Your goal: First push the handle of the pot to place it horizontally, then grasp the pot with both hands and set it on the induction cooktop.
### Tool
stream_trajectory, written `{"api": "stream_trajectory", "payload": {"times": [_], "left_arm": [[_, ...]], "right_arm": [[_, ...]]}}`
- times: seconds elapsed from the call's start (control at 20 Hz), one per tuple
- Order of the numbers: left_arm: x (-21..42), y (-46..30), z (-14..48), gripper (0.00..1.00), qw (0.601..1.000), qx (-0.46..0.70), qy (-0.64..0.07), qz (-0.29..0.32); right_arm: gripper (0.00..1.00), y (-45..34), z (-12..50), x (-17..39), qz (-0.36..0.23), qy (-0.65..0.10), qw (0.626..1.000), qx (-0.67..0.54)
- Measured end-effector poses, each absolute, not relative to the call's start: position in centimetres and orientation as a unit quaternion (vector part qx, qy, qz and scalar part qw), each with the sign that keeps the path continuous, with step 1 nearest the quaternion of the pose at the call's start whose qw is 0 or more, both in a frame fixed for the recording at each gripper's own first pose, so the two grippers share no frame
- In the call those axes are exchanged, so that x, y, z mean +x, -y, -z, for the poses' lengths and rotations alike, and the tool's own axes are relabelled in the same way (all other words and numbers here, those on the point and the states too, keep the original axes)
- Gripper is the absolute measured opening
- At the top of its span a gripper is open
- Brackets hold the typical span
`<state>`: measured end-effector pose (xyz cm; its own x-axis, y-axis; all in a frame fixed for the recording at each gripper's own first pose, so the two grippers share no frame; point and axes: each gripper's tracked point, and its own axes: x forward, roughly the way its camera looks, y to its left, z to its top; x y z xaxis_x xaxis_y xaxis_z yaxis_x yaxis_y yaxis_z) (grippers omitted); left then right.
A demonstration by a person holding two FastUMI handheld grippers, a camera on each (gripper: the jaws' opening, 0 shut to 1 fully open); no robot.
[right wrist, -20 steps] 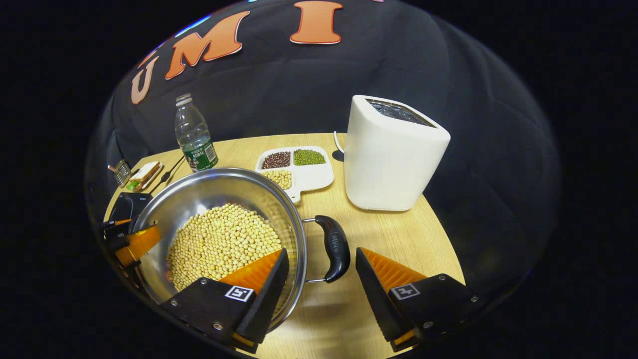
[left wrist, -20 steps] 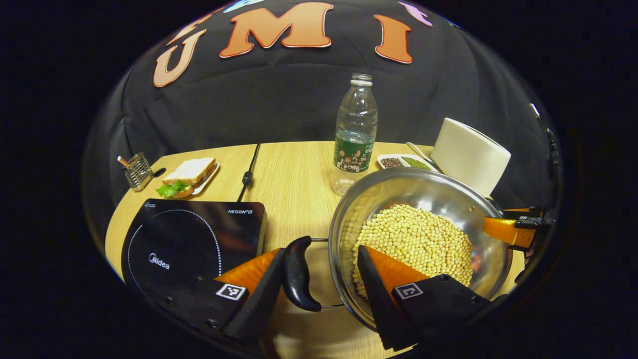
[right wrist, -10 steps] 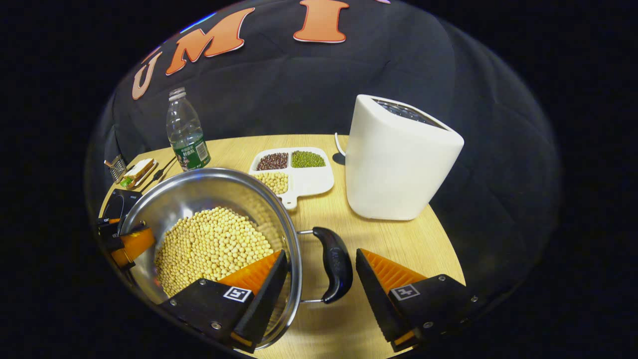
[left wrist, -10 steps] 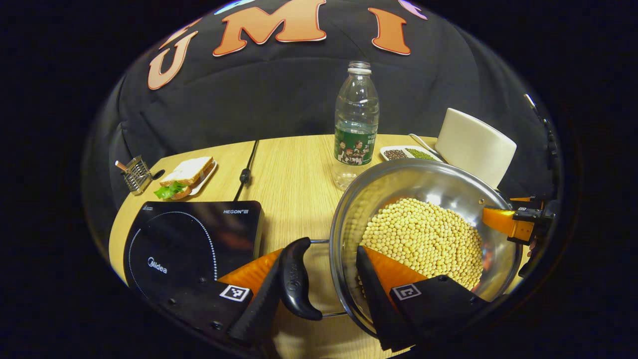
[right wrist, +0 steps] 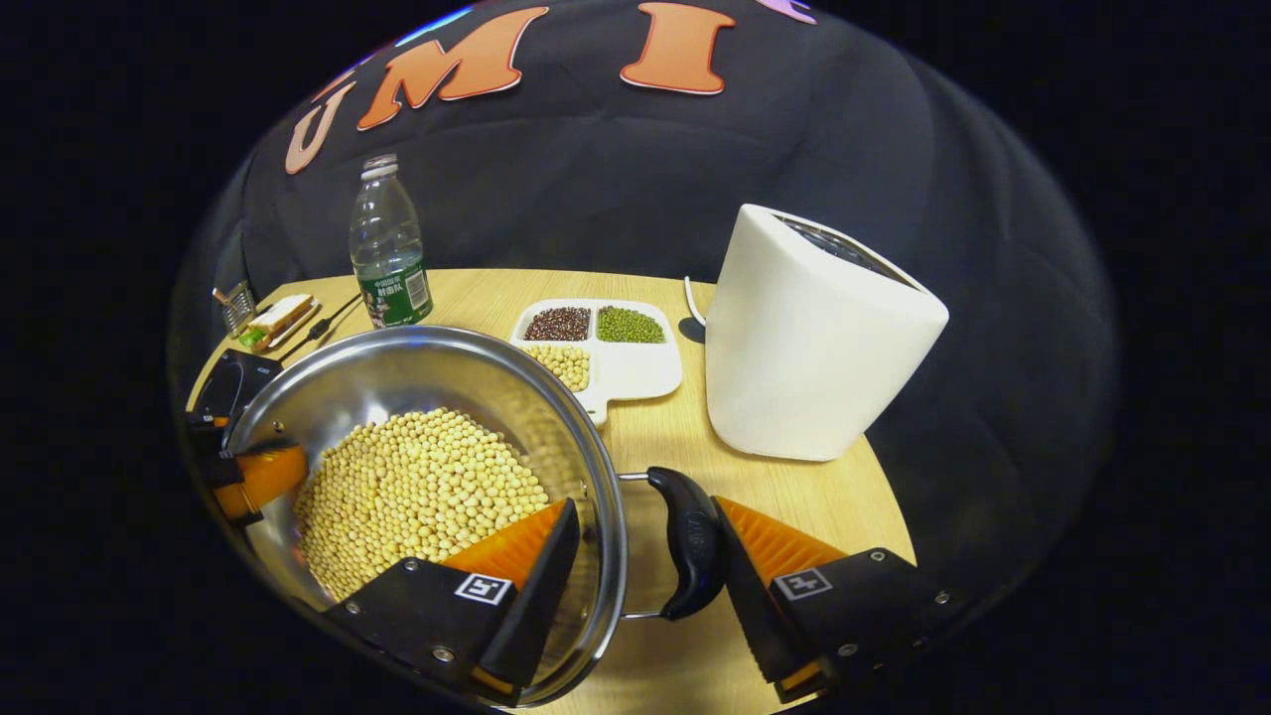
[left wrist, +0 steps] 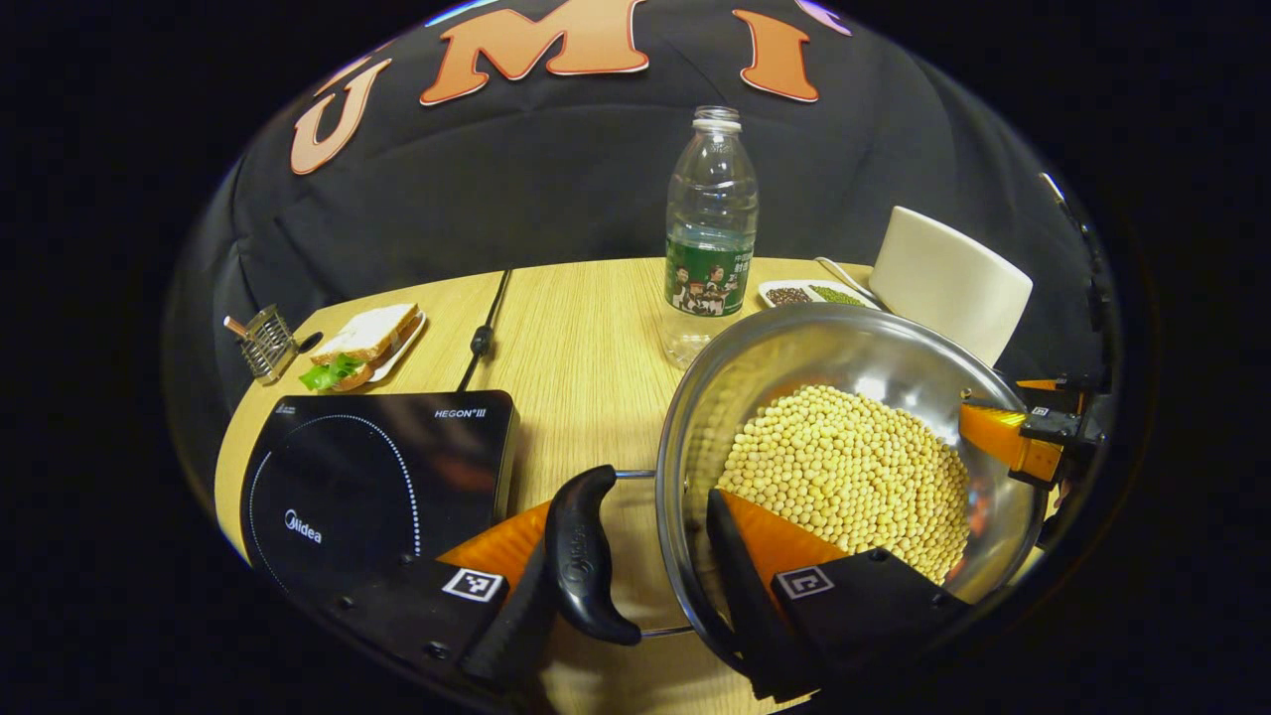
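The steel pot (left wrist: 844, 467), heaped with pale round beans (left wrist: 854, 477), sits toward the right side of the surface (left wrist: 586, 338), beside the glossy black cooktop (left wrist: 367, 477) at the near left edge. The left gripper (left wrist: 635, 576) straddles the rim, one orange ribbed finger inside the bowl and one against the curved black handle (left wrist: 581, 556), and the right gripper (right wrist: 645, 556) does likewise on the far handle (right wrist: 693, 541); whether either pair fully pinches, I cannot tell. To do this well, squeeze both firmly, lift level and together so the beans stay put, then carry it left onto the cooktop's ring.
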<state>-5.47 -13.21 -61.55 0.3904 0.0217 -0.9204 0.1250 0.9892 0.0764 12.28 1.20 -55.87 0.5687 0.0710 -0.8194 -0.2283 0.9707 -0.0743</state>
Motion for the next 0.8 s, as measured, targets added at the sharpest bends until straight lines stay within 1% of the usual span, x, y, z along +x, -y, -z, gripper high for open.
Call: {"api": "stream_trajectory", "payload": {"times": [0.1, 0.15, 0.35, 0.45, 0.5, 0.55, 0.65, 0.7, 0.75, 0.8], "left_arm": [[-5.5, 13.0, 61.7, 0.82, 0.828, 0.078, -0.555, 0.029], [-5.4, 13.0, 61.8, 0.84, 0.827, 0.082, -0.555, 0.028], [-5.1, 13.0, 61.8, 0.84, 0.827, 0.088, -0.554, 0.033], [-4.9, 13.1, 61.7, 0.81, 0.829, 0.087, -0.551, 0.036], [-4.8, 13.1, 61.7, 0.77, 0.831, 0.086, -0.548, 0.036], [-4.4, 13.1, 61.7, 0.8, 0.834, 0.085, -0.544, 0.035], [-4.5, 13.1, 61.4, 0.74, 0.834, 0.062, -0.548, 0.023], [-4.5, 13.1, 61.7, 0.74, 0.834, 0.057, -0.549, 0.023], [-4.5, 13.0, 61.7, 0.7, 0.833, 0.058, -0.55, 0.023], [-4.5, 13.1, 61.4, 0.74, 0.834, 0.058, -0.549, 0.022]], "right_arm": [[0.8, -1.2, 55.8, 12.1, -0.092, -0.462, 0.877, -0.096], [0.8, -1.3, 56.0, 12.0, -0.096, -0.466, 0.874, -0.101], [0.79, -1.1, 55.9, 11.6, -0.1, -0.476, 0.866, -0.116], [0.76, -1.0, 55.7, 11.2, -0.1, -0.483, 0.863, -0.109], [0.75, -0.9, 55.6, 10.9, -0.099, -0.489, 0.86, -0.106], [0.72, -0.7, 55.6, 10.7, -0.097, -0.495, 0.858, -0.103], [0.7, -0.3, 55.2, 10.0, -0.087, -0.504, 0.853, -0.103], [0.69, -0.3, 55.3, 9.8, -0.087, -0.507, 0.851, -0.107], [0.69, -0.3, 55.0, 9.5, -0.084, -0.506, 0.851, -0.109], [0.69, -0.3, 54.9, 9.2, -0.079, -0.507, 0.851, -0.107]]}}
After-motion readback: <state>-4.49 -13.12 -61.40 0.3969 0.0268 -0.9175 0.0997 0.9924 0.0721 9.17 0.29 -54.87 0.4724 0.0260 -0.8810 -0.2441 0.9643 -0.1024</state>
